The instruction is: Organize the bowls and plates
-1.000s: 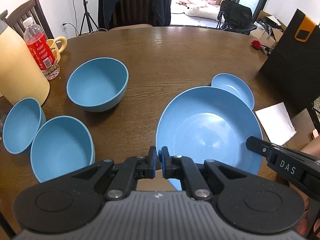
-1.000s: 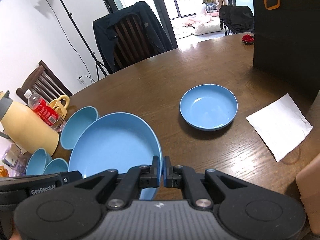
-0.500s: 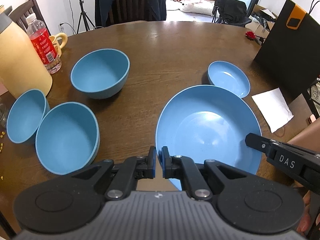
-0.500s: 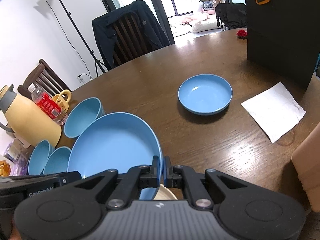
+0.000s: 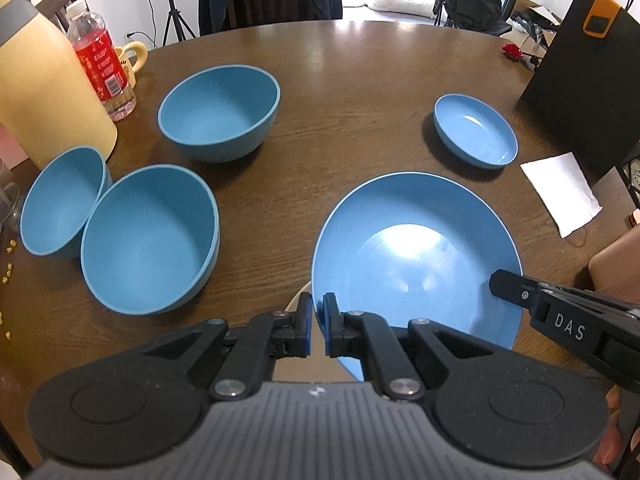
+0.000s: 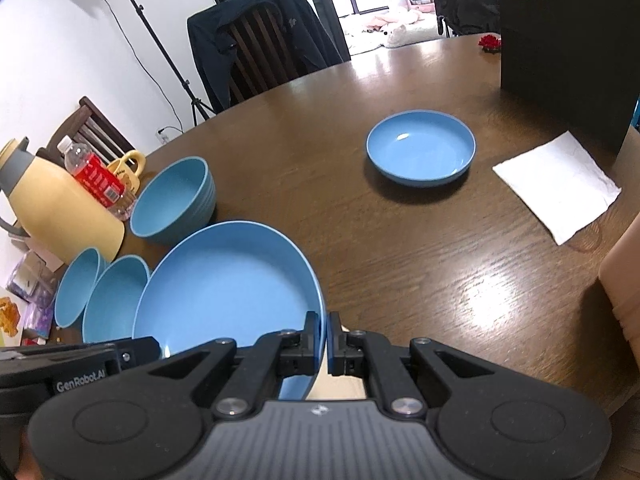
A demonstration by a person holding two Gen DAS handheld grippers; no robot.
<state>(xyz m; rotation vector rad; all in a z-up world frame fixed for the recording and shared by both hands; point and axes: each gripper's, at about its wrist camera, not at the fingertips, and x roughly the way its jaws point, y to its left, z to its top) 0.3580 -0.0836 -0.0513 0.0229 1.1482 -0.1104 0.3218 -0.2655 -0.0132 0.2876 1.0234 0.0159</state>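
Observation:
Both grippers hold one large blue plate [image 5: 416, 248] [image 6: 228, 280] by its rim, above the near part of the round brown table [image 5: 340, 80]. My left gripper [image 5: 317, 326] is shut on the plate's left rim; my right gripper [image 6: 323, 340] is shut on its right rim. A small blue plate [image 5: 475, 131] [image 6: 420, 148] lies beyond, to the right. Three blue bowls sit at the left: a far one [image 5: 219, 112] [image 6: 172, 200], a near big one [image 5: 150, 238] [image 6: 114, 304] and a smaller one [image 5: 60, 200] [image 6: 76, 286] tilted against it.
A cream jug [image 5: 44, 92], a red-labelled bottle [image 5: 100, 56] and a yellow mug [image 5: 130, 60] stand at the far left. A white napkin [image 5: 562, 192] [image 6: 558, 186] and a black bag [image 5: 588, 92] are on the right. A pale round thing [image 5: 298, 302] shows under the held plate.
Both grippers have carried the large plate back toward the near table edge and a little lower; the small plate now lies clear of it, farther away.

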